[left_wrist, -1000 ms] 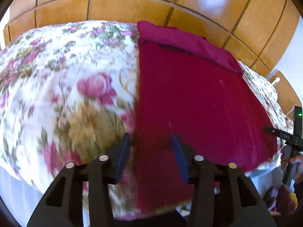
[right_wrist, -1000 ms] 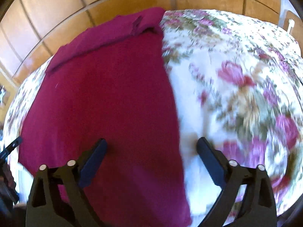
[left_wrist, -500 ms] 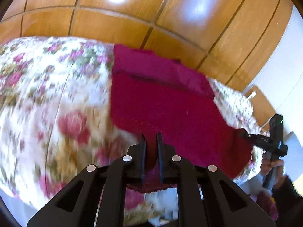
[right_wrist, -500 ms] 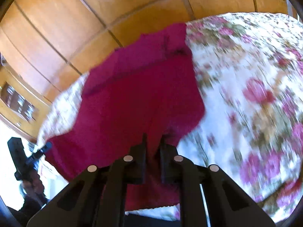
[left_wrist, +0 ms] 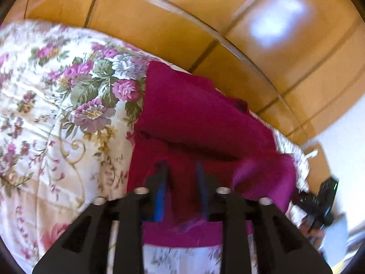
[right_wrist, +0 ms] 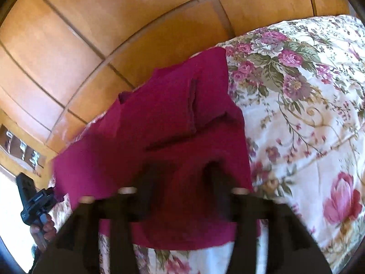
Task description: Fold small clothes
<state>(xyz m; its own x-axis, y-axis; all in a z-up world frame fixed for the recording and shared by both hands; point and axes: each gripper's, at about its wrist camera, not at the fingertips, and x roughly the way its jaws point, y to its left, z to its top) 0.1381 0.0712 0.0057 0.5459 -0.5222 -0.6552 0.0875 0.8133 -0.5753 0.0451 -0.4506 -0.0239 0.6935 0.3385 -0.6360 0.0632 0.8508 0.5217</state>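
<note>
A dark magenta garment (left_wrist: 196,114) lies on a floral bedspread (left_wrist: 57,114), its near part doubled over toward the far end. It also shows in the right wrist view (right_wrist: 173,118). My left gripper (left_wrist: 182,175) is open over the garment's left near part, jaws apart with cloth beneath them. My right gripper (right_wrist: 182,173) is open too, blurred, above the garment's right near part. Neither holds cloth. The other hand-held gripper (left_wrist: 324,201) shows at the right edge of the left view.
The floral bedspread (right_wrist: 308,114) stretches wide on both sides of the garment. A glossy wooden panelled wall (left_wrist: 205,22) stands right behind the bed. A shelf with small items (right_wrist: 20,148) sits at the far left of the right view.
Both grippers closed on the garment's near edge, carried it forward toward the far end, and have now opened, leaving the cloth folded over.
</note>
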